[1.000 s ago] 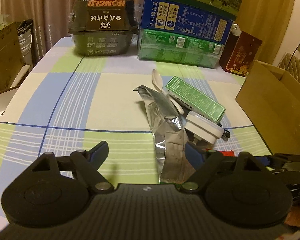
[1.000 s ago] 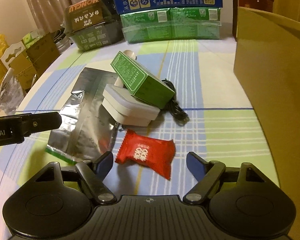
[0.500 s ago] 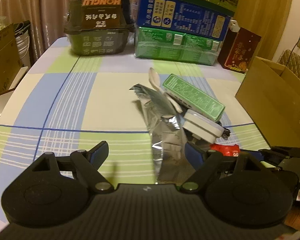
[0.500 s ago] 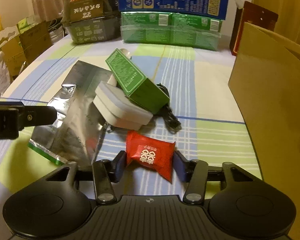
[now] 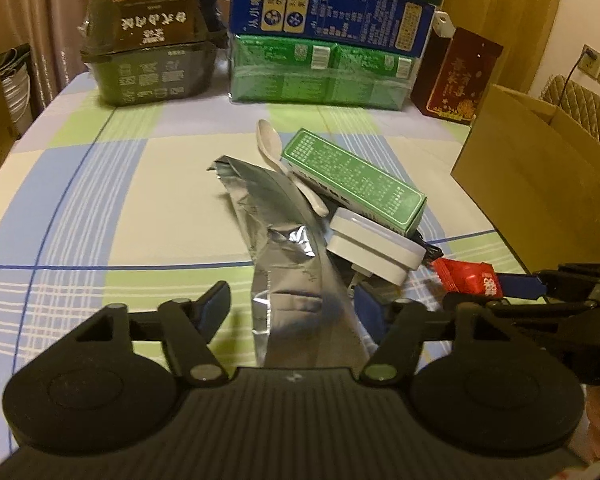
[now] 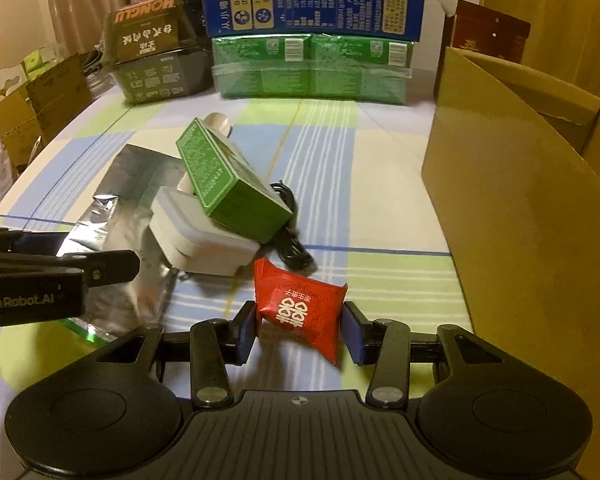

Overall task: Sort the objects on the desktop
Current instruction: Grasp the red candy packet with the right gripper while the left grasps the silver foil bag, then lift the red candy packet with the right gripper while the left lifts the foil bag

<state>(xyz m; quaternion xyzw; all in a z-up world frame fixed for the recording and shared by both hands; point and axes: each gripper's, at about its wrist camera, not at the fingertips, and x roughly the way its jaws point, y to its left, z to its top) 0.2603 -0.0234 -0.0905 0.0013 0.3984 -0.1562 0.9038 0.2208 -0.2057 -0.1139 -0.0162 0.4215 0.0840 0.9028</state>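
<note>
Checked in pale green, blue and white, the tabletop [image 6: 380, 184] carries a small heap in its middle, with stacked green and blue cartons [image 6: 312, 32] and a dark HONGLU box [image 6: 156, 60] along the far edge before the curtains. On my right side stands an open cardboard box [image 6: 520, 184], which I judge to be where sorted things go. My right gripper [image 6: 299, 330] has its fingers closed onto the red candy packet [image 6: 300, 306], one pad on each short side, and the packet looks raised off the cloth, though I cannot be sure its lower corner is clear. It is a light, soft pillow wrapper, slick and crinkly; I think a hold across the filled middle is safer than one on the crimped ends, which would slip or fold. My left gripper [image 5: 294, 308] hangs with its fingers spread wide and nothing between them, just above the near end of the silver foil pouch [image 5: 284, 240]. Beyond lie a white charger plug [image 5: 374, 246], a green carton [image 5: 352, 178] leaning across it, a white plastic spoon [image 5: 278, 156] and a black cable [image 6: 292, 240]. The pouch is flat and limp, so I would take it by an edge; the plug is hard and heavier, trailing its cable.
</note>
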